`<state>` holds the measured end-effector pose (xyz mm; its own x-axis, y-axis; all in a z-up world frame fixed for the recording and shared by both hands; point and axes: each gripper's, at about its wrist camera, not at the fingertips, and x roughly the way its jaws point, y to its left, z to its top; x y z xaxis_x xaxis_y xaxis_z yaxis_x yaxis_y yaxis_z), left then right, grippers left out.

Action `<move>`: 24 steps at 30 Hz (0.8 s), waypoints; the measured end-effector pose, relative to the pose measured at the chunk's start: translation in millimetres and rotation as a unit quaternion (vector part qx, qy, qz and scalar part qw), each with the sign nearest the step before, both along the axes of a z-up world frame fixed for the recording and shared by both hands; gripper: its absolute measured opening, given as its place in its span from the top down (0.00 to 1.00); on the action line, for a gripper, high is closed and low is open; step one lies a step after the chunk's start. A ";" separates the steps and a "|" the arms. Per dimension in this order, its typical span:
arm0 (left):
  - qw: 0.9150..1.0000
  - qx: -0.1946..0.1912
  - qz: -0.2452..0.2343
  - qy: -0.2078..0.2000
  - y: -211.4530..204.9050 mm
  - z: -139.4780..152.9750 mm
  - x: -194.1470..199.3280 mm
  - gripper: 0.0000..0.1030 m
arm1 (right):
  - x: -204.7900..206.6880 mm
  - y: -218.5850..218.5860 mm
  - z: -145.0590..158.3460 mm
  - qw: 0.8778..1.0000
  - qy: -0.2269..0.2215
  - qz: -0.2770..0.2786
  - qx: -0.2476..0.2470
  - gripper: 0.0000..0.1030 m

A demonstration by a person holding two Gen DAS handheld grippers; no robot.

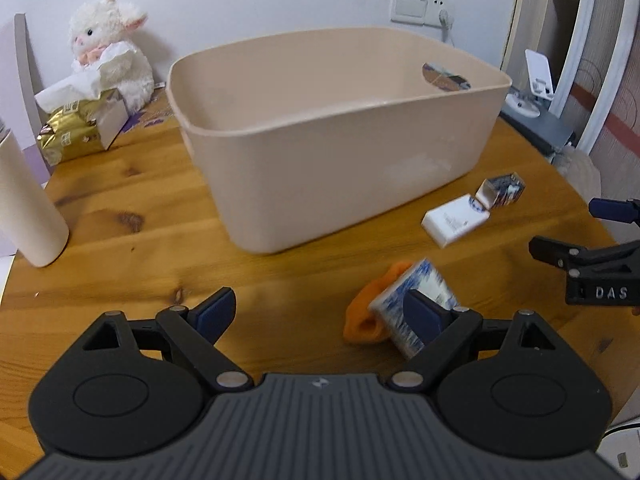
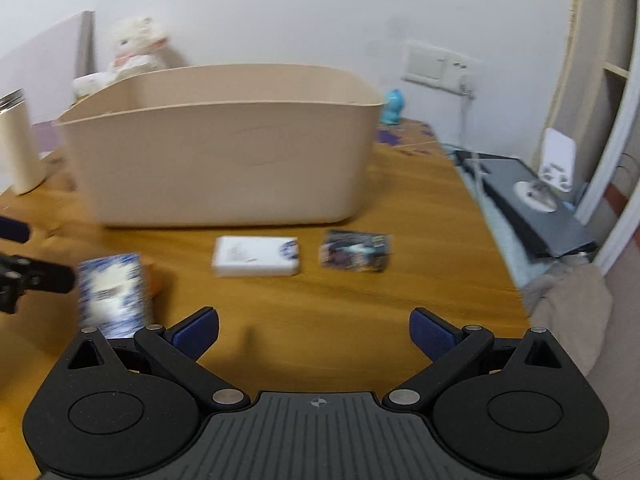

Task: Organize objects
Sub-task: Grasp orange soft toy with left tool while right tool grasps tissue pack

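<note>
Clutter sits scattered on the wooden table (image 1: 120,200) in front of a large beige bin (image 1: 340,136), which stands open-topped and, as far as its visible inside shows, has nothing in it yet. Four small things lie loose near its front wall: a white packet (image 1: 454,220) lying flat, a dark printed box (image 1: 505,190) just beside it and seemingly touching at one corner, a blue-and-white patterned box (image 1: 416,300) tilted up on edge, and an orange soft item (image 1: 368,312) bunched against that box (cloth, probably, though blur hides the detail). The left gripper (image 1: 320,316) hovers low over the table with its jaws spread wide and nothing between them; its right-hand pad overlaps the patterned box in the view, but I cannot tell whether it touches. The right gripper (image 2: 314,334) is likewise wide open and empty, aimed at the bare wood short of the white packet (image 2: 256,256) and the dark box (image 2: 356,251). These boxes look like light card — stiff enough to pinch, easy to crush if squeezed hard, and likely to skid on the smooth wood. The sensible hold is across the narrow sides of each box, jaws square to the faces; the flat white packet would need its short edges taken, since it offers little height. The orange thing should bunch and hang limp, so a pinch at its thickest fold seems best. The plush lamb (image 1: 108,48), tissue pack (image 1: 80,120) and cream cylinder (image 1: 28,208) stand well apart at the left.
</note>
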<state>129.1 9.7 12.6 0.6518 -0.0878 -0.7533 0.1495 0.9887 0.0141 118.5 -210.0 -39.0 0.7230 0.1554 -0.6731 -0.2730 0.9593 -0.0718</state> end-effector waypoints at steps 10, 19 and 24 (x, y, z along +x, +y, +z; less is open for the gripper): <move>1.000 0.020 0.003 0.015 23.9 -17.1 -6.8 0.11 | -13.0 52.5 -2.5 0.997 0.017 0.080 0.001 0.00; 1.000 0.023 0.004 0.012 34.2 -19.4 -12.7 0.11 | -8.0 81.8 -14.3 0.992 0.048 0.113 0.007 0.18; 1.000 0.026 -0.003 0.013 32.2 -21.6 -9.7 0.11 | -7.3 78.1 -16.2 0.992 0.057 0.109 0.014 0.55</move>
<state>119.4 41.8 -9.0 0.6308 -0.0521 -0.7742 0.1567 0.9857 0.0614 111.2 -131.9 -55.2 0.5895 0.3187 -0.7423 -0.4789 0.8779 -0.0035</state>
